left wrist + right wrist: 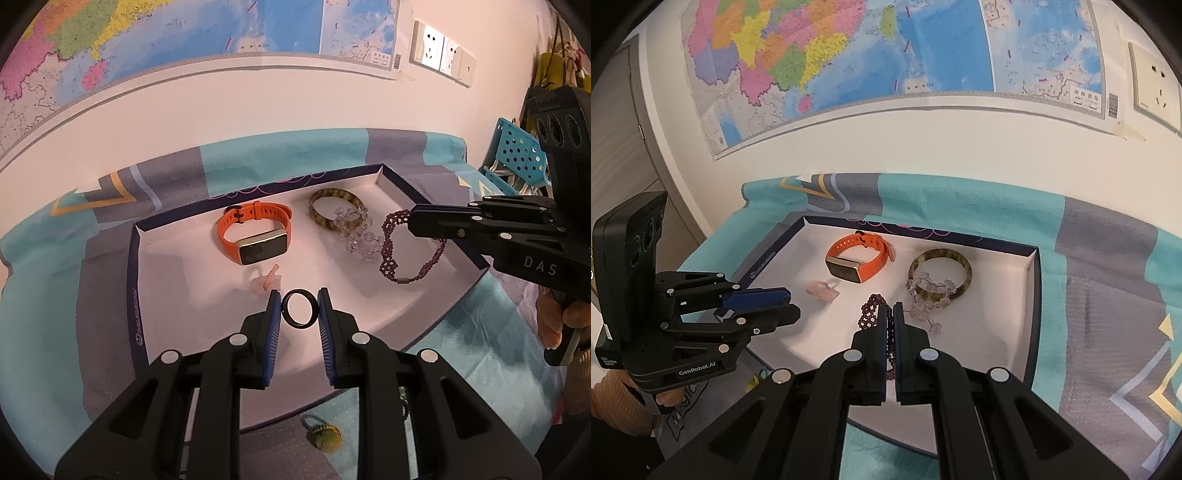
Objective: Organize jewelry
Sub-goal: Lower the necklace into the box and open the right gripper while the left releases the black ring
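In the left wrist view, my left gripper [299, 293] is shut on a black ring [298, 325], upright between the blue pads, over the near part of a white box tray [131, 277]. From the right, my right gripper [410, 221] is shut on a purple beaded bracelet [388, 254] that dangles over the tray. The right wrist view shows the right gripper [892, 307] pinching the purple bracelet [870, 314] above the tray [1032, 295], with the left gripper [793, 304] at the left. The ring is hidden there.
In the tray lie an orange smartwatch [255, 232], a tortoiseshell bangle [334, 208], a clear bead bracelet [360, 236] and a small pink ring [264, 282]. A yellow-green trinket [325, 437] lies on the patterned cloth [44, 295]. A blue basket [521, 155] stands at the right.
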`<action>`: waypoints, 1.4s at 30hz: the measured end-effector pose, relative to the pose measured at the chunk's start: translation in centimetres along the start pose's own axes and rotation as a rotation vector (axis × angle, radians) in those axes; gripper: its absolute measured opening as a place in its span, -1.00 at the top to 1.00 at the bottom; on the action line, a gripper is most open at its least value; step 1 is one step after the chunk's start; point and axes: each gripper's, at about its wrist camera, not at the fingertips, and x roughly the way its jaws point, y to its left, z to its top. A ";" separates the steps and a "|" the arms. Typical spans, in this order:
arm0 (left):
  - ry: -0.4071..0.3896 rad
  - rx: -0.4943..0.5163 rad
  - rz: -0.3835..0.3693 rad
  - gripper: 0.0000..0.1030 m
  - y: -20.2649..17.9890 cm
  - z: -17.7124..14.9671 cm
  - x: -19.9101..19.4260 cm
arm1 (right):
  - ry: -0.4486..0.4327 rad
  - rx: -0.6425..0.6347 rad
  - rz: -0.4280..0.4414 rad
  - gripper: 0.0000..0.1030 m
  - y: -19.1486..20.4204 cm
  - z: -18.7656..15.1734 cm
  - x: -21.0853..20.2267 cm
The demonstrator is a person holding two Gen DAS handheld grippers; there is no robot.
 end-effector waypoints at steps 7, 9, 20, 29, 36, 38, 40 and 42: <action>0.018 -0.011 0.006 0.60 0.4 0.2 0.8 | 0.012 0.007 0.002 0.97 -0.1 0.1 0.8; 0.023 -0.016 0.003 0.60 0.5 0.2 1.0 | 0.013 0.011 0.004 0.97 -0.2 0.2 0.9; 0.050 -0.028 0.008 0.60 0.7 0.3 2.2 | 0.031 0.036 0.008 0.97 -0.7 0.3 2.0; 0.071 -0.036 0.016 0.60 0.8 0.4 3.2 | 0.048 0.066 -0.001 0.96 -1.6 0.2 3.0; 0.083 -0.053 0.015 0.60 1.1 0.4 3.7 | 0.057 0.091 -0.010 0.96 -2.3 0.1 3.6; 0.084 -0.055 0.014 0.60 1.2 0.4 3.8 | 0.057 0.096 -0.014 0.95 -2.4 0.2 3.8; 0.087 -0.058 0.012 0.60 1.2 0.3 3.9 | 0.060 0.106 -0.014 0.95 -2.6 0.1 4.0; 0.087 -0.060 0.008 0.60 1.2 0.3 3.9 | 0.063 0.107 -0.015 0.91 -2.7 0.1 4.1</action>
